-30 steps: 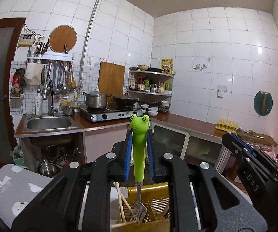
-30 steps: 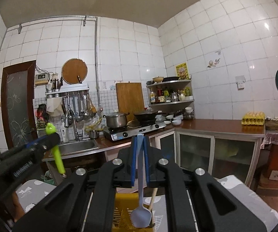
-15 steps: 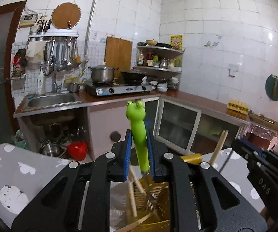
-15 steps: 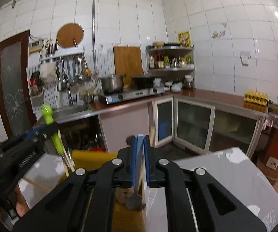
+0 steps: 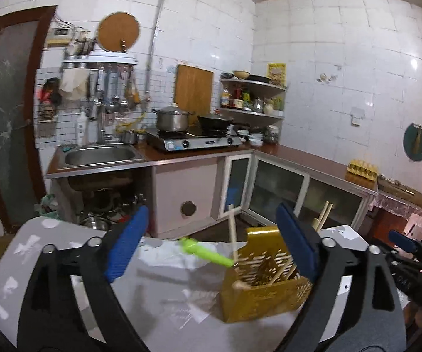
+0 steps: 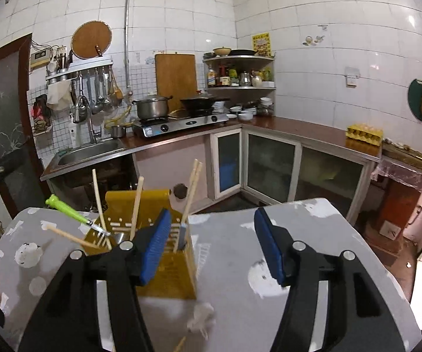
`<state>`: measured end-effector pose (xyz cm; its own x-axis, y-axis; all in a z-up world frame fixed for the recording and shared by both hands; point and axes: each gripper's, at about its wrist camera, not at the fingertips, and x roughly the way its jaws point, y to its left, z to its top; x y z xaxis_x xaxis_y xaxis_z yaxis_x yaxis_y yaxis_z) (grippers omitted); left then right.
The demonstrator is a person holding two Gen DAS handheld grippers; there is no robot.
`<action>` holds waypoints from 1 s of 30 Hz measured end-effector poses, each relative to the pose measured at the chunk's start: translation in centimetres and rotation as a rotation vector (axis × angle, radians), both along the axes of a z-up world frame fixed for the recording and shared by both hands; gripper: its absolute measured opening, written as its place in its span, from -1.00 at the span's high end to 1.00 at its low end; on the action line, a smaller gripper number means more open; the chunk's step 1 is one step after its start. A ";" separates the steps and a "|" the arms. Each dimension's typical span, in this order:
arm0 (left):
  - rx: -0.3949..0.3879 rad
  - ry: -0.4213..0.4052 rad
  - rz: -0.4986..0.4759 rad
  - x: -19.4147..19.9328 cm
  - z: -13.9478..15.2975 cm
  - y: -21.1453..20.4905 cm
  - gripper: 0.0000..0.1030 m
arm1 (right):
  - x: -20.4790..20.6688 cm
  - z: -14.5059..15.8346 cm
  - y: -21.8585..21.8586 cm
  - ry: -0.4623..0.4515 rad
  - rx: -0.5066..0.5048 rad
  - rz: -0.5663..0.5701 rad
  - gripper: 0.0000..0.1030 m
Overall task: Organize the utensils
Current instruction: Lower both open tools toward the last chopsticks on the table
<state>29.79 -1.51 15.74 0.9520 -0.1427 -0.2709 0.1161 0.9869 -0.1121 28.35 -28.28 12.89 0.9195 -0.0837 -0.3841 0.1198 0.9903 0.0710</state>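
A yellow perforated utensil basket (image 5: 265, 287) (image 6: 164, 267) stands on the grey table. The green frog-handled fork (image 5: 206, 253) (image 6: 67, 209) leans in it, handle out to the left. Several wooden chopsticks (image 6: 136, 205) stand in it, and a grey-blue spoon handle (image 6: 182, 236) stands at its right side. My left gripper (image 5: 211, 249) is open and empty, just in front of the basket. My right gripper (image 6: 212, 246) is open and empty, above the basket's right edge.
The grey table (image 6: 313, 234) has white worn patches. A loose chopstick (image 6: 181, 343) lies near its front edge. Behind are the sink (image 5: 99, 155), a stove with a pot (image 5: 171, 120), cabinets and a corner shelf (image 6: 240, 73).
Both grippers have opened. The green fork left my left gripper and now leans in the basket. The spoon left my right gripper and stands in the basket. Both grippers have pulled back.
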 end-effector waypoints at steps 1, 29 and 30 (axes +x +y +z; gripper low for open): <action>-0.009 0.003 0.005 -0.7 0.0 0.6 -0.89 | -0.5 0.1 0.1 0.002 0.001 -0.008 -0.22; 0.095 0.365 0.042 -1.9 -16.5 2.9 -0.90 | -1.2 -14.5 5.2 0.342 0.020 -0.080 -0.40; 0.097 0.369 0.044 -1.7 -16.7 2.8 -0.90 | -0.9 -14.8 5.2 0.356 0.026 -0.083 -0.40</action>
<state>28.05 1.29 -0.99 0.7924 -0.0608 -0.6069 0.0425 0.9981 -0.0445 27.47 -23.09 -1.88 0.7180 -0.1385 -0.6821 0.2218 0.9745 0.0356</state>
